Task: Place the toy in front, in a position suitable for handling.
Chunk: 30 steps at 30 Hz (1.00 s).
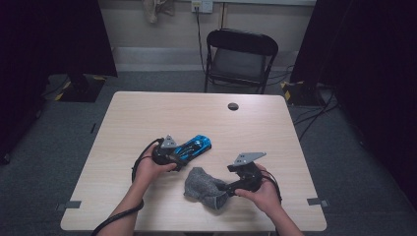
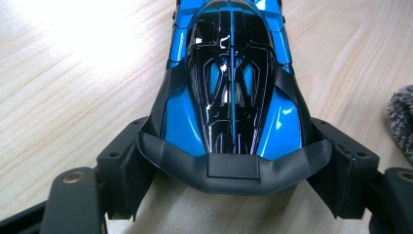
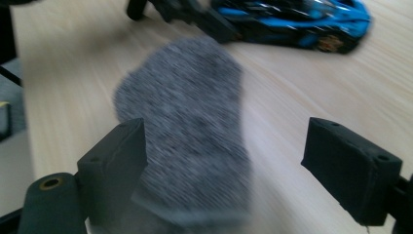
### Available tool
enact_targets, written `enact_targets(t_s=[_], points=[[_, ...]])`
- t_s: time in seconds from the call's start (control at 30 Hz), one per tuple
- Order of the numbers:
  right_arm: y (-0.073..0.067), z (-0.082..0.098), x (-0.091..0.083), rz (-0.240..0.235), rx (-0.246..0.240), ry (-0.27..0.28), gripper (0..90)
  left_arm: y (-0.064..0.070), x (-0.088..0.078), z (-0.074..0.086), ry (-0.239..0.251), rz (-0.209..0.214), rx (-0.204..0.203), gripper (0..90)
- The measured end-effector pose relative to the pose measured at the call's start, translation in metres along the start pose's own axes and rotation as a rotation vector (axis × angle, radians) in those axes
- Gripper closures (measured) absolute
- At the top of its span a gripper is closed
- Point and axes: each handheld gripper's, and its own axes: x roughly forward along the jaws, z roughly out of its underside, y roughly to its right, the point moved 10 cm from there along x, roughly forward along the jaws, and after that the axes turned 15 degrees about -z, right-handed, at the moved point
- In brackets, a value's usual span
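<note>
A glossy blue and black toy car [image 1: 196, 145] lies on the pale wooden table [image 1: 196, 113], nose toward the back right. My left gripper [image 1: 179, 155] is shut on its rear end; in the left gripper view both pads press the sides of the car [image 2: 231, 83] by the black spoiler. A crumpled grey fuzzy cloth [image 1: 204, 187] lies near the front edge. My right gripper [image 1: 223, 189] hovers at its right side, jaws wide apart. In the right gripper view the cloth [image 3: 190, 126] lies under the left pad, blurred, with the car [image 3: 292, 19] beyond.
A round cable hole [image 1: 233, 106] sits near the table's far edge. A black folding chair [image 1: 241, 59] stands behind the table. Dark curtains hang at both sides. The cloth's edge [image 2: 403, 122] is at the right of the left gripper view.
</note>
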Motion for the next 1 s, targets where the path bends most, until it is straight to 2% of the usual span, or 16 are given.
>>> enact_targets(t_s=[0.13,0.23,0.33,0.47,0.5,0.7,1.0], points=[[-0.017,-0.010,0.021,-0.039,-0.030,-0.014,17.0,0.001,0.000,-0.001,0.004,0.000,-0.010,24.5],[-0.027,-0.014,0.037,-0.056,-0.073,-0.037,23.6,0.001,0.000,0.000,0.004,-0.001,-0.009,24.5],[-0.030,-0.015,0.046,-0.063,-0.072,-0.039,25.0,0.001,0.000,0.000,0.003,-0.001,-0.008,24.5],[-0.026,-0.011,0.057,-0.050,-0.063,-0.046,27.1,0.001,0.000,0.000,0.004,-0.001,-0.008,24.5],[-0.026,-0.009,0.060,-0.058,-0.066,-0.048,30.9,0.001,0.000,0.000,0.004,-0.001,-0.009,24.5],[-0.021,0.000,0.070,-0.047,-0.056,-0.071,32.0,0.001,0.000,0.000,0.004,-0.001,-0.009,24.5],[-0.016,0.007,0.077,0.014,-0.102,-0.086,40.1,0.001,0.000,0.000,-0.001,0.007,-0.007,24.5]])
